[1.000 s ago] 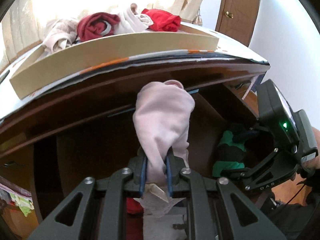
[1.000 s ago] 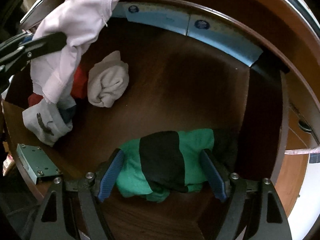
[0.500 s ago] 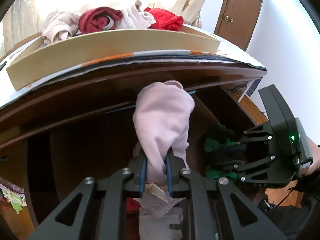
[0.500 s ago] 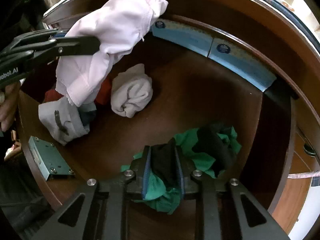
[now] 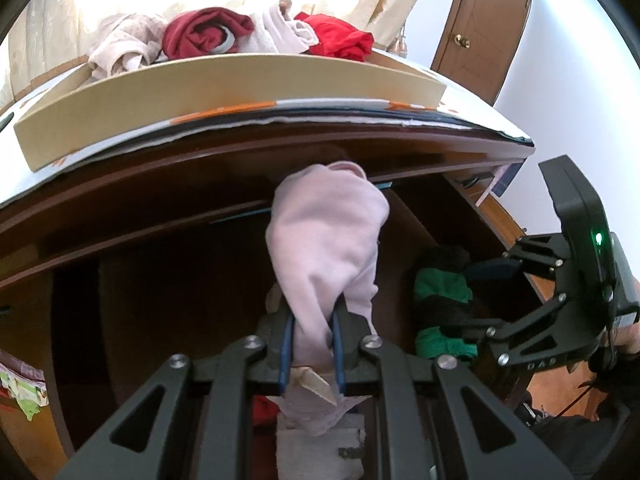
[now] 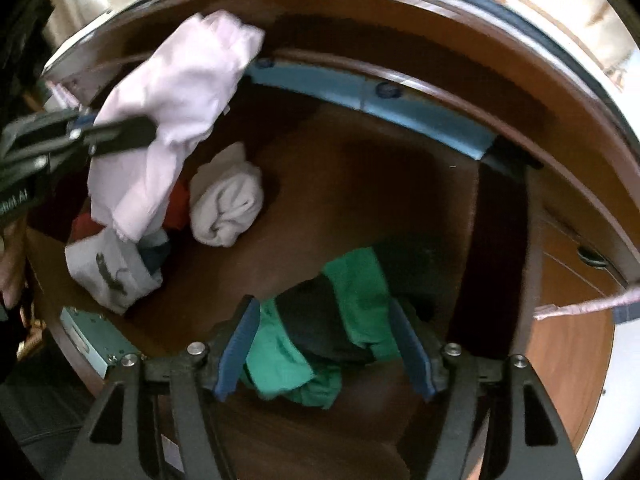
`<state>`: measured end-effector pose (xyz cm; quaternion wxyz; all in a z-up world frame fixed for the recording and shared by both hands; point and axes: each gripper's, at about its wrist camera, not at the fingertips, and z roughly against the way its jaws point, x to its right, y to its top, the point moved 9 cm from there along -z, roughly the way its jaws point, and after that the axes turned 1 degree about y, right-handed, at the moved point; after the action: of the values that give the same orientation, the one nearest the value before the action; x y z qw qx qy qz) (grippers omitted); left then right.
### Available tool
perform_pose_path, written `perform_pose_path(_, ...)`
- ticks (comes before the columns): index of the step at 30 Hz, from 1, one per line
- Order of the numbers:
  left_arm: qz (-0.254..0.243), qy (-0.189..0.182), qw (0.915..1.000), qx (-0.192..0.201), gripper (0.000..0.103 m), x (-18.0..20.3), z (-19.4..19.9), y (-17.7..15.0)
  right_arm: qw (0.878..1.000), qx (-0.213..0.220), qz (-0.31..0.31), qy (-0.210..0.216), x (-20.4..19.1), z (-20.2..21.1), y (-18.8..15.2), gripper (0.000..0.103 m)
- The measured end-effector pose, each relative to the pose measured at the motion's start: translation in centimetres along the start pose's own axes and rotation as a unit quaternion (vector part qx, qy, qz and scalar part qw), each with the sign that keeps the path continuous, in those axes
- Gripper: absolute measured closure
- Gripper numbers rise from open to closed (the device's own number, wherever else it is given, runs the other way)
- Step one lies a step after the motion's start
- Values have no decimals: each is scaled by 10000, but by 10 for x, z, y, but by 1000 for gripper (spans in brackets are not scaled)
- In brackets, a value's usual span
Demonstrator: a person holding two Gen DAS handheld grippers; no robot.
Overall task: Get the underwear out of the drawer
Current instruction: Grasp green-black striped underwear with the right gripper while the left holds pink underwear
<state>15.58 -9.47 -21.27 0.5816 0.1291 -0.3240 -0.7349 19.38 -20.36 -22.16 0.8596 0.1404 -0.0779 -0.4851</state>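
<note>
Underwear was split across 3 places. 1 pale pink piece (image 5: 328, 240) hung clenched between the pads of the left hand-held gripper (image 5: 310, 344), lifted above the open drawer (image 6: 360, 184) and just below the front edge of the desk (image 5: 280, 120). A green-and-black pair (image 6: 336, 320) lay crumpled on the drawer floor near the right wall. The right hand-held gripper (image 6: 324, 344) straddled it with jaws opening; cloth sat between the pads, but neither pad visibly pressed on it, so I judged it released. A rolled white piece (image 6: 226, 204), a white printed piece (image 6: 108, 276) and something red (image 6: 180, 204) remained at the drawer's left side. Several garments, red (image 5: 340, 40) and maroon (image 5: 204, 34) among them, were piled in a shallow cardboard tray (image 5: 224, 92) on the desk.

Risks, judged from this state:
- The right grasp may close on only a top fold, since the pair was bunched unevenly; it could then slip free on lifting.
- The pink piece hung long below the left pads; its tail could snag the drawer front or drag the red item beneath it.
- Both hand-held grippers worked within 1 drawer, so a careless swing could tangle the 2 garments.
</note>
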Motion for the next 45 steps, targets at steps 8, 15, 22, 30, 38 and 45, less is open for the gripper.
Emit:
perform_pose_path(8, 38, -90, 10000, 1, 89, -1, -1, 1, 9982, -508, -285, 108, 8, -26, -2, 33)
perform_pose_path(15, 13, -116, 9999, 12, 89, -2, 1, 1, 9942, -834, -461, 498, 2, -52, 8, 33)
perform_pose_path(22, -18, -123, 9999, -3, 89, -1, 0, 1, 9948, -868, -324, 414, 5, -61, 12, 33)
perform_pose_path(30, -35, -84, 9999, 56, 89, -1, 1, 2, 9992, -193, 102, 346, -9, -51, 18, 74)
perform_pose_path(38, -57, -47, 9999, 140, 89, 1, 4, 1, 9982, 485, 222, 269, -11, -23, 17, 81)
perform_pose_path(45, -89, 6, 9996, 279, 89, 1, 9, 2, 9921, 1212, 268, 175, -15, 10, 20, 81)
